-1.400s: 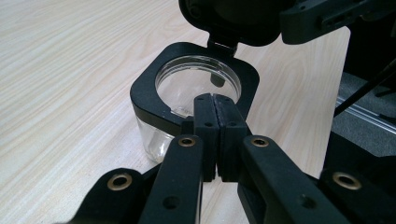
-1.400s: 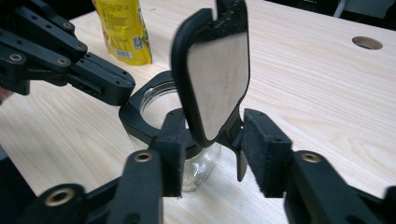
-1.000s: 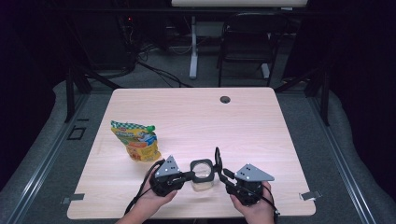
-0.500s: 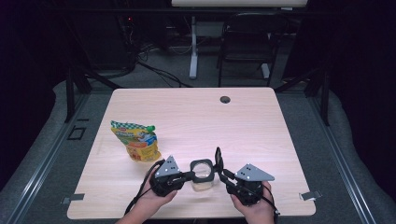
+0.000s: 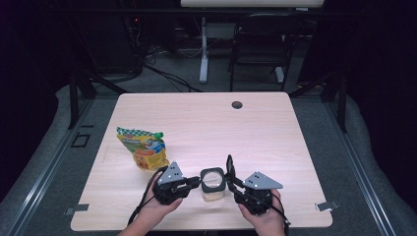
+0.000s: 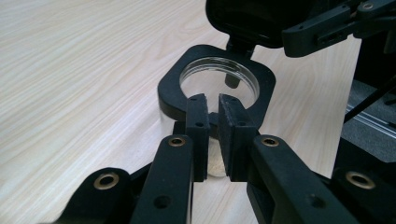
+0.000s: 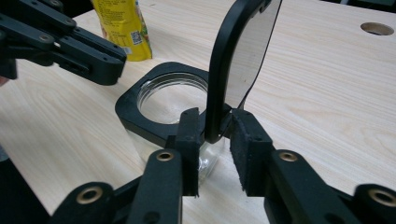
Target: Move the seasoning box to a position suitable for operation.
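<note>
Standing near the front edge of the wooden table [image 5: 275,123], a clear jar [image 5: 213,188] with a black, rounded-square collar sits between the person's two hands. From the left comes the left gripper [image 6: 213,135], its jaws brought close together around the near edge of the collar with a slim gap between the pads; they have just been opening a little, and from the left gripper view I cannot tell whether the pads press on the rim or merely flank it. From the right comes the right gripper [image 7: 215,140], whose jaws have also just been opening; between them stands the jar's hinged lid [image 7: 243,60], swung up to nearly upright, a black frame around a clear pane. One pad lies against the lid's lower edge, while the other stands slightly off it. Behind the left hand, further back on the table, a yellow snack bag [image 5: 142,147] with a green-checked top lies flat, apart from the jar.
</note>
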`<state>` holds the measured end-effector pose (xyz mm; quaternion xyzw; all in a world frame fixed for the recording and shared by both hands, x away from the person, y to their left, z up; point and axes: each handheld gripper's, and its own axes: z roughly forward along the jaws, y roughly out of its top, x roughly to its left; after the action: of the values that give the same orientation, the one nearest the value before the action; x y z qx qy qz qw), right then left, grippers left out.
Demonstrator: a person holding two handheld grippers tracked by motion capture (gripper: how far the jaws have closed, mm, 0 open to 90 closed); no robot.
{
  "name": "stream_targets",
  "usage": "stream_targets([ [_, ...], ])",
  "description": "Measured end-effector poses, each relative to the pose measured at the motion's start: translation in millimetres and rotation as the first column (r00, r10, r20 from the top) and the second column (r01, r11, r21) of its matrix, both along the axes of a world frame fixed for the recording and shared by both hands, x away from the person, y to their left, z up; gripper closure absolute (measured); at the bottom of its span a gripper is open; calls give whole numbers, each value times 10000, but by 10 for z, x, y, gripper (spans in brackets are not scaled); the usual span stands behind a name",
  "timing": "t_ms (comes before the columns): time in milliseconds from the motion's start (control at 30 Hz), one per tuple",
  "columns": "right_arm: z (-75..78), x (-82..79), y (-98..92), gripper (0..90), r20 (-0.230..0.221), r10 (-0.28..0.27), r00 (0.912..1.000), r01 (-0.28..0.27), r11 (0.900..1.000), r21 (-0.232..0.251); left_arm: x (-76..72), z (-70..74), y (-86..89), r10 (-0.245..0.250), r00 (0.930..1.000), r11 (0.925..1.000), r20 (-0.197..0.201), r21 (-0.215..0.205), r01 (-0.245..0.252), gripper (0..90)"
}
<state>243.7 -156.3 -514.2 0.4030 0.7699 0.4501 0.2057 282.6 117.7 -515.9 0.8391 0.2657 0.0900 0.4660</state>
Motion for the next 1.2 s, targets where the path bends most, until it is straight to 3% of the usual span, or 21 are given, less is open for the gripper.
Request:
stream_targets([
  [233,-4,94,7,767,-78,-85,9999,85,10000,31,12,-10,158,552,9984,9985,-75,27,-552,820],
  [633,-1,275,-40,843,-311,433,9986,-426,9988,224,-18,-6,329,1037,9946,9946,-54,21,-1037,821],
  [800,-1,350,-42,850,-423,713,9966,-696,9968,399,-65,0,387,1271,9919,9918,-19,98,-1271,821],
  [1067,12,403,23,851,-451,1396,9892,-1387,9901,219,-91,-6,473,1531,9882,9882,-11,94,-1531,821],
  [1200,0,424,13,813,-387,1283,9910,-1270,9913,335,-90,-6,507,1633,9866,9866,-22,68,-1632,820],
])
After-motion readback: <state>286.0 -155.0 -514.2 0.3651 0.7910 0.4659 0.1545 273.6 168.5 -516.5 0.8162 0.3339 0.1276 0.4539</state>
